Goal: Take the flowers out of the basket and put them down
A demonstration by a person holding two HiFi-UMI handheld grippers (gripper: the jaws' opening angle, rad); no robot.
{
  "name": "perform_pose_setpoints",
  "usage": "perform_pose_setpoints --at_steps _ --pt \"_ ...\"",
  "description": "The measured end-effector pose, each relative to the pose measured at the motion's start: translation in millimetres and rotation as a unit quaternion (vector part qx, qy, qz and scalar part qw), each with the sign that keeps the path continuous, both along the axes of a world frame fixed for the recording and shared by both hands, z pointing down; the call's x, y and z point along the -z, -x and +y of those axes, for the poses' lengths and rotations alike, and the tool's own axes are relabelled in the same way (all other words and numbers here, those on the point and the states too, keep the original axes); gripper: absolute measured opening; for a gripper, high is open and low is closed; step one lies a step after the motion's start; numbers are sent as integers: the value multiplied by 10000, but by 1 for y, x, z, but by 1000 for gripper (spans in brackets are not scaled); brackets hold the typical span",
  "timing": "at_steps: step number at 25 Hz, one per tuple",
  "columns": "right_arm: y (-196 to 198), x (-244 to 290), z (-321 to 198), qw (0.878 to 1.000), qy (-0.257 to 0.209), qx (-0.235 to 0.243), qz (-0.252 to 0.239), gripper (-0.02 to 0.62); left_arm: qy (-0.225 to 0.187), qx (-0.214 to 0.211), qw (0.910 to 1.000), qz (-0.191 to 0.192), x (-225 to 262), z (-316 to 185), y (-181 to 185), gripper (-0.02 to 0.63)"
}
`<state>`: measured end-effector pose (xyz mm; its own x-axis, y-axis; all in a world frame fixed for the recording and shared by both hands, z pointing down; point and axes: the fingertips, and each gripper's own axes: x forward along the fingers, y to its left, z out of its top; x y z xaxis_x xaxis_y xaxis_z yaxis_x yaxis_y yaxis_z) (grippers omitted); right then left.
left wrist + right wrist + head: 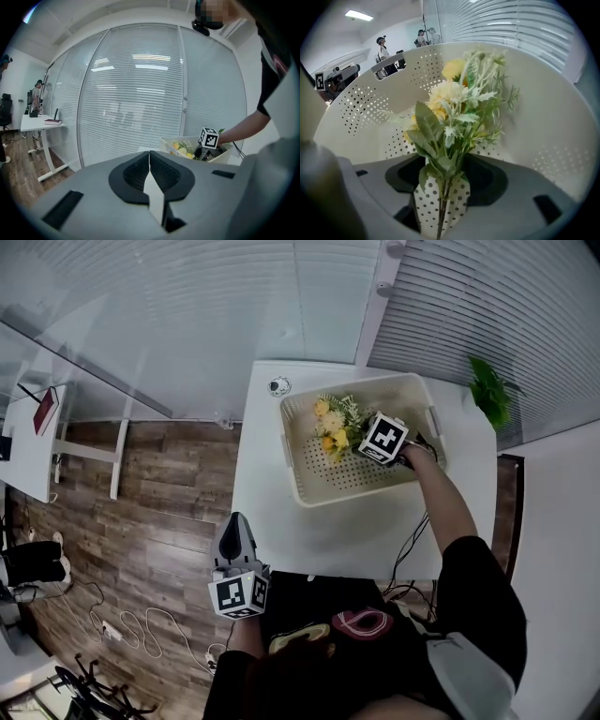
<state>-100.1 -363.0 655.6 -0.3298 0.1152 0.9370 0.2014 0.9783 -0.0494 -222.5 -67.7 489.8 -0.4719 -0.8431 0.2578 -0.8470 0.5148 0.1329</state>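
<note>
Inside the perforated basket (349,500) on the white counter (319,540), the right tool (440,190) straddles the yellow bouquet's (450,117) stems. Its jaws are spread and not pinching, lined up for a stem grasp. The left tool (149,160), pressed together, hangs idle off the counter's edge.

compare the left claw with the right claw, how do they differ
The grey left claw is shut and empty; the grey right claw stands open around the stems of the yellow flowers. The left is outside the cream perforated plastic basket; the right reaches into it. Both carry marker cubes.
</note>
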Motion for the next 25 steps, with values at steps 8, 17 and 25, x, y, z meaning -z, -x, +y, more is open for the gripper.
perform_pose_setpoints --at_steps 8,17,25 --pt "1 -8 2 9987 -367 279 195 167 7 53 10000 22 -4 7 -2 18" --pt "8 17 6 9980 -508 61 -379 98 -54 194 9998 62 -2 23 -1 18" --pt "17 52 7 9924 -714 84 -1003 84 -112 111 9999 18 -1 20 -10 18"
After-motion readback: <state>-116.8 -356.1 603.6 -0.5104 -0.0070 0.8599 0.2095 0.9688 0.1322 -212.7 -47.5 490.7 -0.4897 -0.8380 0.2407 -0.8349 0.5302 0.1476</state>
